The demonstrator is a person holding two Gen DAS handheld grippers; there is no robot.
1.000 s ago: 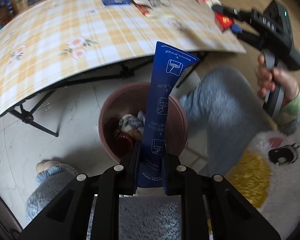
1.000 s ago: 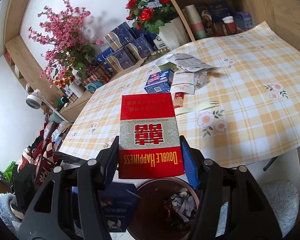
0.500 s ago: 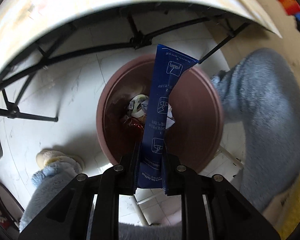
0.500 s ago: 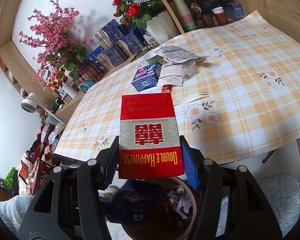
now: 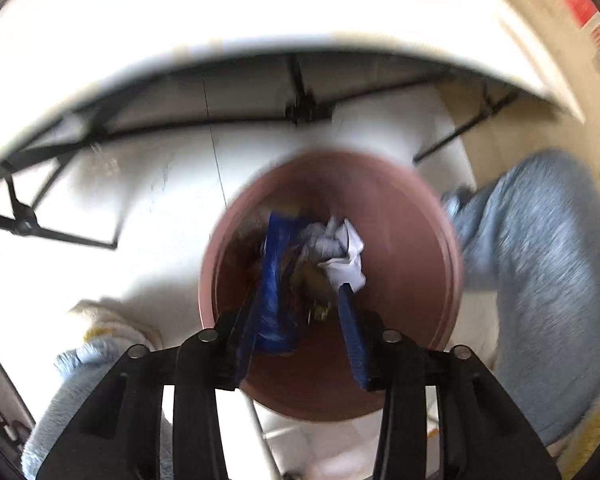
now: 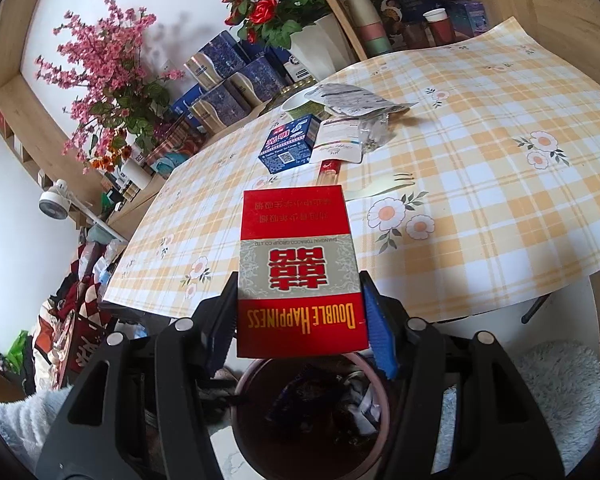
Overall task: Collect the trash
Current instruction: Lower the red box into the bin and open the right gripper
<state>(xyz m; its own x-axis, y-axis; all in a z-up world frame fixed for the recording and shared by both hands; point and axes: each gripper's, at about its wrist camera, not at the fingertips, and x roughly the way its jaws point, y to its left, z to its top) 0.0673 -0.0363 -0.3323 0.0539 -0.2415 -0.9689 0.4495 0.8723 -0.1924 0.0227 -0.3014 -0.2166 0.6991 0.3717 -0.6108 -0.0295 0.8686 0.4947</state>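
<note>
My left gripper (image 5: 300, 304) is open right over the brown trash bin (image 5: 412, 216). The blue packet (image 5: 276, 280) hangs loose by the left finger, dropping into the bin among crumpled paper (image 5: 340, 252); the view is blurred. My right gripper (image 6: 300, 300) is shut on a red Double Happiness cigarette box (image 6: 298, 272), held above the bin (image 6: 312, 420), which shows the blue packet (image 6: 300, 392) inside.
The checked table (image 6: 480, 184) holds a blue box (image 6: 290, 142), white wrappers (image 6: 340, 142), a silver bag (image 6: 352, 98) and a plastic fork (image 6: 380, 186). Flowers and tins stand behind. Black table legs (image 5: 300, 100) and blue fluffy slippers (image 5: 540, 264) flank the bin.
My left gripper has opened and let go of the blue packet, which has slid down into the bin. My right gripper still holds the red box, slightly shifted.
</note>
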